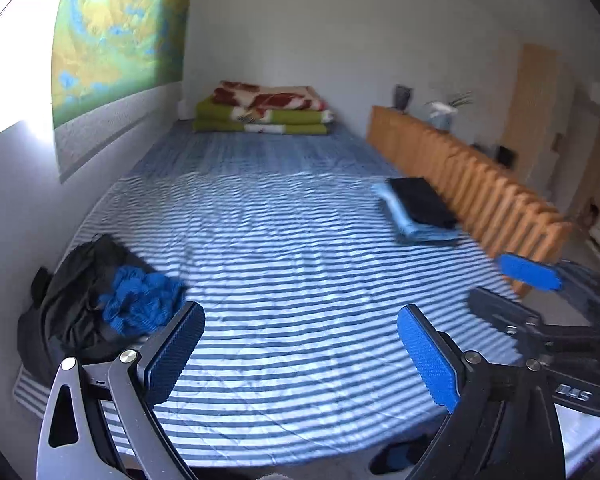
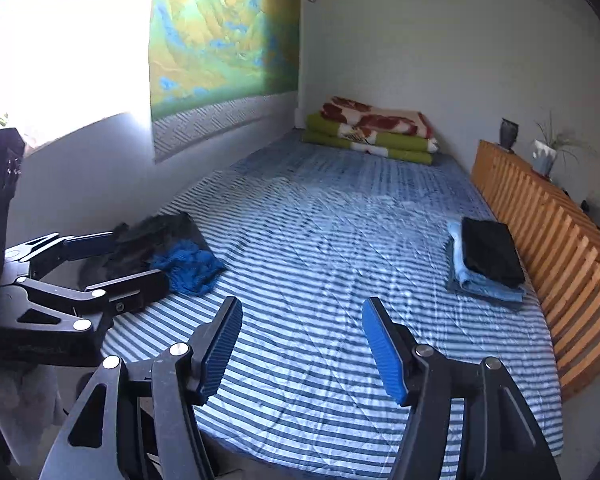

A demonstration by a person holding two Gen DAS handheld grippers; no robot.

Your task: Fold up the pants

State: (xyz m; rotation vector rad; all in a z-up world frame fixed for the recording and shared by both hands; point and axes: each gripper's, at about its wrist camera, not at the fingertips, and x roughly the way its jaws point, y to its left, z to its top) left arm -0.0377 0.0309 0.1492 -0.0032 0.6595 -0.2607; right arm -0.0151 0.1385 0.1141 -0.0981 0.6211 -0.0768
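Bed: striped blue-and-white sheet (image 2: 320, 280), wooden slatted rail (image 2: 560, 248) right.
Far end: folded blankets (image 2: 372, 132).
Right: folded pants stack (image 2: 486, 260).
Grippers: left gripper (image 1: 300, 356), right gripper (image 2: 302, 348) both gaping, empty.

Left wrist: I look down the striped bed (image 1: 280, 248) from its foot, angled downward | Right wrist: same heading, just right of it | Shared: bed, folded blankets (image 2: 374, 130), wooden rail (image 1: 460, 168)
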